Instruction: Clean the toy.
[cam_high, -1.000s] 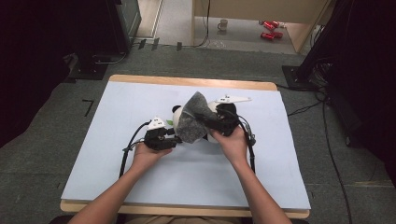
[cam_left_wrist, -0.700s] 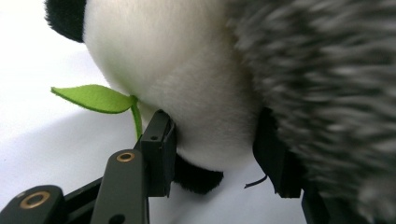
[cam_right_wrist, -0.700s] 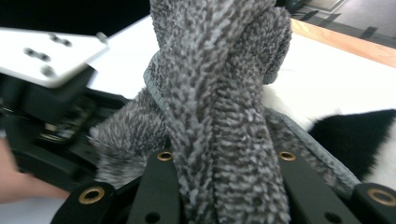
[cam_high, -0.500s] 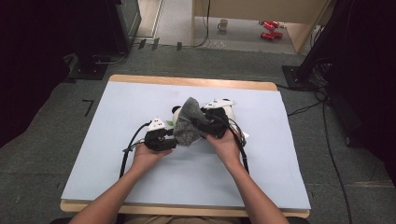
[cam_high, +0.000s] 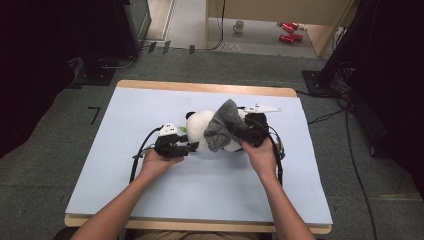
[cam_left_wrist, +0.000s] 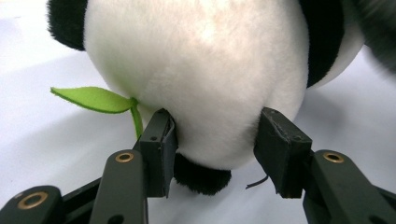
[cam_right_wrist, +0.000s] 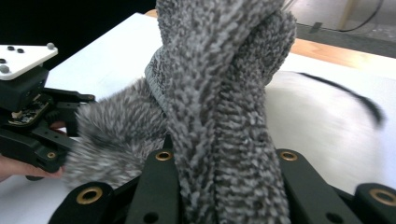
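Note:
A black-and-white panda plush (cam_high: 200, 129) lies in the middle of the light blue mat (cam_high: 145, 107). My left gripper (cam_high: 175, 146) is shut on its white body from the left; in the left gripper view (cam_left_wrist: 217, 151) both pads (cam_left_wrist: 161, 147) press into the fur beside a green felt leaf (cam_left_wrist: 93, 99). A grey fuzzy cloth (cam_high: 223, 126) is draped over the panda's right side. My right gripper (cam_high: 254, 131) is shut on that cloth, which bunches upward between the jaws (cam_right_wrist: 219, 172) as the grey cloth (cam_right_wrist: 219, 79).
The mat covers a wooden table (cam_high: 200, 87) with bare room left, right and in front of the panda. Cables trail from both grippers (cam_high: 139, 155). On the floor beyond stand a mug (cam_high: 239, 25) and red cans (cam_high: 287, 31).
My right gripper swung the cloth left over the panda, then drew back right, and more of the white body shows. The left gripper stayed clamped in place.

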